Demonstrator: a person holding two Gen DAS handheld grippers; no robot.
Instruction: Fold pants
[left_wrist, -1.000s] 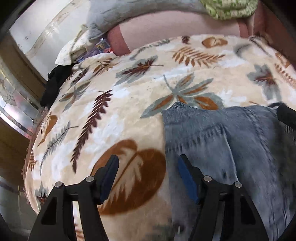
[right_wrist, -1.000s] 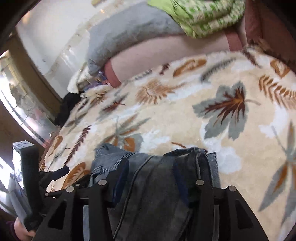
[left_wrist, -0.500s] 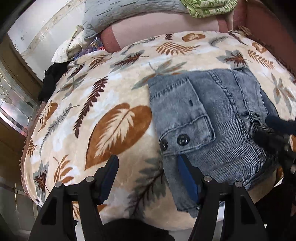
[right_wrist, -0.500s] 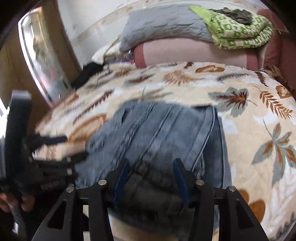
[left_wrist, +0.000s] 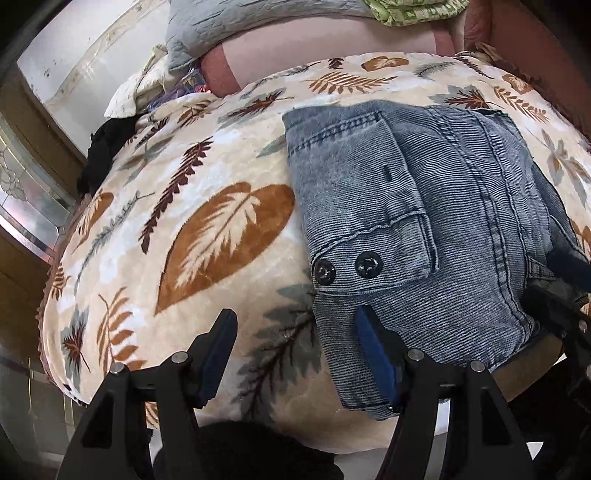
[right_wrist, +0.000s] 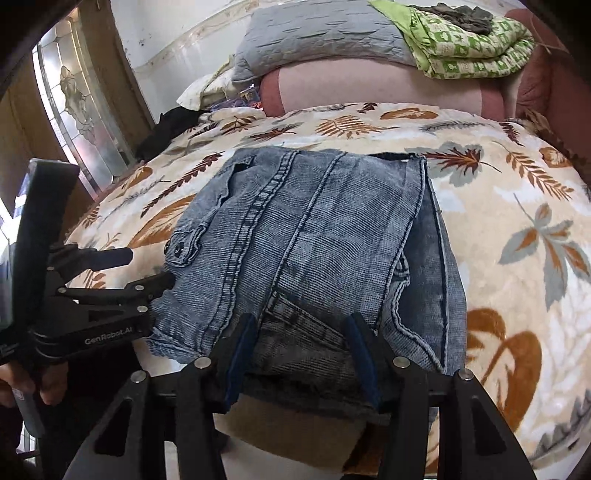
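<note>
The blue denim pants (left_wrist: 424, 229) lie folded into a compact stack on the leaf-print blanket (left_wrist: 192, 206), near the bed's front edge; they also show in the right wrist view (right_wrist: 325, 236). A flap pocket with two dark buttons (left_wrist: 347, 267) faces up. My left gripper (left_wrist: 295, 354) is open and empty, at the stack's left front corner, over the bed edge. My right gripper (right_wrist: 299, 350) is open and empty, just in front of the stack's near edge. The left gripper also shows in the right wrist view (right_wrist: 147, 269), beside the pants' left side.
A grey pillow (right_wrist: 317, 37) and a folded green patterned quilt (right_wrist: 469, 48) rest on a pink bolster (right_wrist: 369, 88) at the far end. A dark garment (right_wrist: 166, 129) lies at the bed's far left. A glass-panelled door (right_wrist: 77, 110) stands to the left.
Both grippers have pulled back from the pants toward the bed's front edge. The folded stack now lies whole in view, let go and still.
</note>
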